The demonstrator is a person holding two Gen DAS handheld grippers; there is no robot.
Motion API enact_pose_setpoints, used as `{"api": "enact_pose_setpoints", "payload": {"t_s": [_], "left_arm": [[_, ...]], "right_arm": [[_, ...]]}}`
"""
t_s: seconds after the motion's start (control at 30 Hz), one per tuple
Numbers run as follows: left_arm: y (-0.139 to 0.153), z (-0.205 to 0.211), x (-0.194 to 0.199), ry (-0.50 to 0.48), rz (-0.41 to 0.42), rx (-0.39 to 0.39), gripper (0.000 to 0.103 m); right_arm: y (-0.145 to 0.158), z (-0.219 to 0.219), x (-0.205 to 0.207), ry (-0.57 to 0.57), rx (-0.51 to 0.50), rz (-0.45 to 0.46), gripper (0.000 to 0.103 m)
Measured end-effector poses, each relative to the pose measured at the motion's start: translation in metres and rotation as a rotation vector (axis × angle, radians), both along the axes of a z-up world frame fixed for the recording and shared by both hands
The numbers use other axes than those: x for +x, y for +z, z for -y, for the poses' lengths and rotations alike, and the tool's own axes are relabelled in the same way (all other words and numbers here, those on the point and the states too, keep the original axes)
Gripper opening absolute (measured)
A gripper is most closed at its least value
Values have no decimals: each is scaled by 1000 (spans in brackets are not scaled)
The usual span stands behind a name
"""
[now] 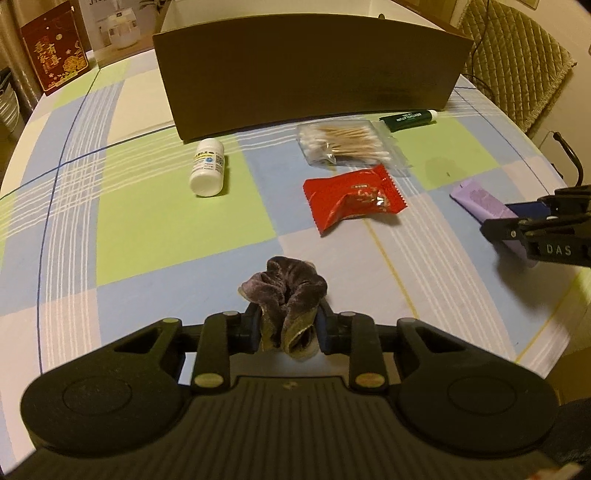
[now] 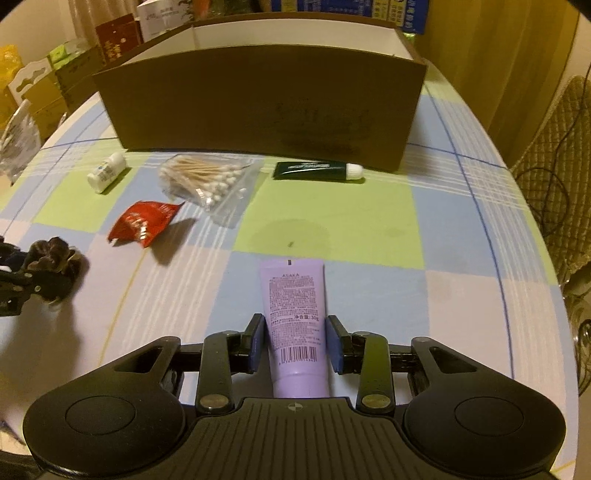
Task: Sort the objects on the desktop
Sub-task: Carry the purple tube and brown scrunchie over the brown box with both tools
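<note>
Now left tongs (image 1: 285,325) pinch the scrunchie (image 1: 286,291); right tongs (image 2: 295,341) straddle the purple tube (image 2: 295,314).

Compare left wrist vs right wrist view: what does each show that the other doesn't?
Left wrist only: the left tool shut on the scrunchie seen close up, and a red gift box at far left.

Right wrist only: the printed label and barcode on the purple tube between the right tool's pads, and shelves of blue boxes.

Both: cardboard box, white bottle, cotton swabs, red packet, green tube, checked tablecloth.
</note>
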State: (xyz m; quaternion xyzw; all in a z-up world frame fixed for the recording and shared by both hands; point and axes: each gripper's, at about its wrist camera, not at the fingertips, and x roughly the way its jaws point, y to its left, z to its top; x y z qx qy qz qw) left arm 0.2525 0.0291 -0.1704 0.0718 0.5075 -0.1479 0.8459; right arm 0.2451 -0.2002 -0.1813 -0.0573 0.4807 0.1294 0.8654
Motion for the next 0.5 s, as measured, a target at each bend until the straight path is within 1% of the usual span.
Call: {"api": "enact_pose_setpoints", "payload": {"t_s": [0.1,0.17,0.5], "left_arm": [[7,1,-2,-8,26,17,23],[15,1,-3,-14,48,18,23],[64,11,13,-38,149,-31,23]], "right_arm": [[3,-1,-3,18,39,-22,32],[10,-2,-5,21,64,-15,32],[52,-4,1,13,185,36,32]]}}
